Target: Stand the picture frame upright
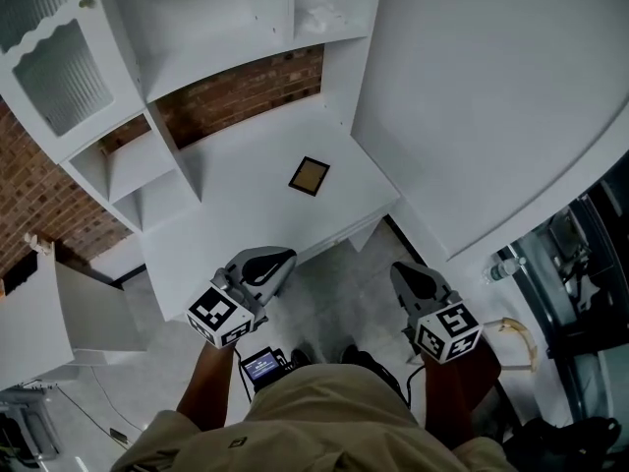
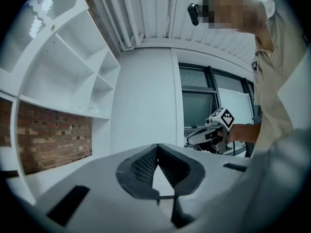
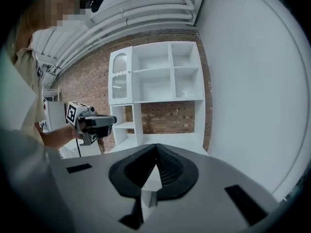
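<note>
The picture frame [image 1: 310, 176], small with a dark rim and a tan middle, lies flat on the white desk [image 1: 246, 195] near its right end. My left gripper [image 1: 267, 264] and right gripper [image 1: 413, 276] are held close to my body, short of the desk's front edge and well apart from the frame. The left gripper [image 2: 158, 152] is shut with nothing between its jaws. So is the right gripper [image 3: 156, 153]. Each gripper view shows the other gripper in a hand: the right gripper [image 2: 214, 127] and the left gripper [image 3: 92, 124]. The frame shows in neither gripper view.
A white shelf unit [image 1: 211, 28] with open cubbies rises behind the desk against a brick wall [image 1: 246, 91]. Its glass-fronted door [image 1: 59, 77] is at the upper left. A large white panel [image 1: 491, 96] stands on the right. A bottle [image 1: 501, 266] stands on the floor.
</note>
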`<state>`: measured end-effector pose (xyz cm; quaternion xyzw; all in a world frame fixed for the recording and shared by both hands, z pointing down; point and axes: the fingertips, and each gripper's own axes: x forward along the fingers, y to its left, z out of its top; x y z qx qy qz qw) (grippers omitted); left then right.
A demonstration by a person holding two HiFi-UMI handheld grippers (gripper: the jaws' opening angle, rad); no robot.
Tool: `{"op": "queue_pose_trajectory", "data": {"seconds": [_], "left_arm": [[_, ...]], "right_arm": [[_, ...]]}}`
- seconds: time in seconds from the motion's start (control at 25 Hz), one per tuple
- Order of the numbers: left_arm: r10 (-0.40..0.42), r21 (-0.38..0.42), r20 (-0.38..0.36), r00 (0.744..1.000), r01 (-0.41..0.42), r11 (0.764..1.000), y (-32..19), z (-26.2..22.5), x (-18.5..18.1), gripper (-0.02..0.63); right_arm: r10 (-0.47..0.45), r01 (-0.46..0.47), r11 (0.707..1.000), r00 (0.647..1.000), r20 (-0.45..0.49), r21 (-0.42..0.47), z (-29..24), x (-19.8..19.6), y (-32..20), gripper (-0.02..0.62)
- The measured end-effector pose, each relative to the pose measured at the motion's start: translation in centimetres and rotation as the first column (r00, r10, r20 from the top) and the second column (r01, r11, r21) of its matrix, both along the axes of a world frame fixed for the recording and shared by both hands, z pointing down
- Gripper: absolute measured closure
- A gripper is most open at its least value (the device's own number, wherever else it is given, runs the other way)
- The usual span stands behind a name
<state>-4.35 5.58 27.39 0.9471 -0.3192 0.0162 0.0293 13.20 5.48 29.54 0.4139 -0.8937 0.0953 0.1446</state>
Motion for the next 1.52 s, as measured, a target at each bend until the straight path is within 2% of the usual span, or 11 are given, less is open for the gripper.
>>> {"op": "queue_pose_trajectory", "data": {"seconds": [0.28, 0.6, 0.84, 1.04, 1.32, 1.52], "left_arm": [[-0.069, -0.033, -0.004, 0.998, 0.069, 0.997, -3.6, 1.5, -3.0, 0.598], [-0.134, -0.04, 0.071, 0.988, 0.137, 0.99, -10.3, 3.4, -5.1, 0.598], [-0.166, -0.056, 0.108, 0.98, 0.173, 0.983, -17.1, 3.2, -6.9, 0.598], [-0.178, -0.08, 0.121, 0.976, 0.189, 0.979, -24.5, 4.8, -6.3, 0.598], [-0.158, -0.153, 0.168, 0.973, 0.184, 0.971, -33.8, 8.9, -5.1, 0.598], [-0.167, -0.21, 0.188, 0.968, 0.206, 0.956, -39.5, 13.1, -4.7, 0.598]], "right_arm": [[-0.039, 0.039, 0.999, 0.999, -0.009, -0.028, 1.5, -1.9, -5.3, 0.592], [-0.09, 0.091, 0.995, 0.996, 0.029, -0.045, 4.7, -3.2, -13.5, 0.592], [-0.112, 0.114, 0.992, 0.993, 0.031, -0.06, 4.6, -4.8, -20.9, 0.592], [-0.133, 0.136, 0.987, 0.99, 0.037, -0.08, 6.7, -5.1, -28.4, 0.591], [-0.135, 0.14, 0.977, 0.99, 0.04, -0.161, 12.3, -5.1, -37.1, 0.591], [-0.139, 0.143, 0.963, 0.99, 0.032, -0.229, 17.3, -5.5, -41.8, 0.591]]}}
